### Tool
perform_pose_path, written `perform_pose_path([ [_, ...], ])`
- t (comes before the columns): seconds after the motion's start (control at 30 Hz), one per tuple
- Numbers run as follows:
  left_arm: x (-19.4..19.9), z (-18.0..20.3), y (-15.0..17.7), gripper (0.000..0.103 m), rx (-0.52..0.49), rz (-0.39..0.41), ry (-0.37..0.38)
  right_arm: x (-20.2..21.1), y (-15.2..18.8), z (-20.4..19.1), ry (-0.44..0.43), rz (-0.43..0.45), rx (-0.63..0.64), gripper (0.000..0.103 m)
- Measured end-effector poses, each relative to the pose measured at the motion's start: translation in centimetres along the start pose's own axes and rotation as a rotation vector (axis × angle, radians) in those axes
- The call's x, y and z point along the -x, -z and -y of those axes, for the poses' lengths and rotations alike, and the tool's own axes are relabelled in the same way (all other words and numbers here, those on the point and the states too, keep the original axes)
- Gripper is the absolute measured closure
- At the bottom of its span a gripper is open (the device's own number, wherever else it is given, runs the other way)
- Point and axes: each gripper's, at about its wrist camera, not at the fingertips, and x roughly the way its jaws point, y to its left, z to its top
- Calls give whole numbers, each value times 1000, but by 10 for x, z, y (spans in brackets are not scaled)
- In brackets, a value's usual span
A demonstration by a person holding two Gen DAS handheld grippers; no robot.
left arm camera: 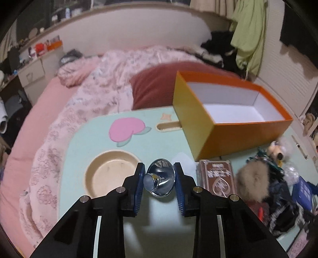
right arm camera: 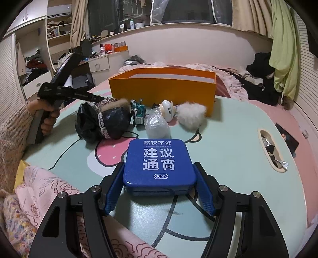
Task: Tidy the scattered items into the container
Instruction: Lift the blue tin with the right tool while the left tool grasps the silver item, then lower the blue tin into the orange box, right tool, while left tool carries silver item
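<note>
1. The left tongs (left arm camera: 159, 181) are clamped on a shiny metal knob (left arm camera: 159, 179) above the desk (left arm camera: 139, 142).
2. The right tongs (right arm camera: 159, 190) grip a blue tin (right arm camera: 159, 164).
3. The orange box (left arm camera: 228, 119) sits at the knob's one o'clock.

We are in a bedroom. A bed (left arm camera: 39, 111) with a pink sheet fills the middle, and a pink flowery blanket (left arm camera: 95, 83) lies rumpled on it beside a dark red pillow (left arm camera: 155, 85). The pale green tabletop (right arm camera: 238, 150) with cartoon pictures sits on the bed. Behind the bed runs a long white ledge (right arm camera: 178, 25) under a dark window (right arm camera: 188, 10) with cream curtains (right arm camera: 250, 13). A green cloth (right arm camera: 282, 43) hangs on the right. On the left we see open shelves (right arm camera: 57, 27) and a small white drawer (right arm camera: 99, 64).
</note>
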Motion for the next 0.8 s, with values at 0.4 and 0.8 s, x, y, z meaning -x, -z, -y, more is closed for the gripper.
perform_pose_path([
  [0.4, 41, 73, -47, 76, -107, 87, 157, -2, -109, 19, 55, 108, -93, 37],
  [0.8, -37, 90, -110, 21, -11, -15, 28, -91, -187, 72, 89, 36, -280, 37],
])
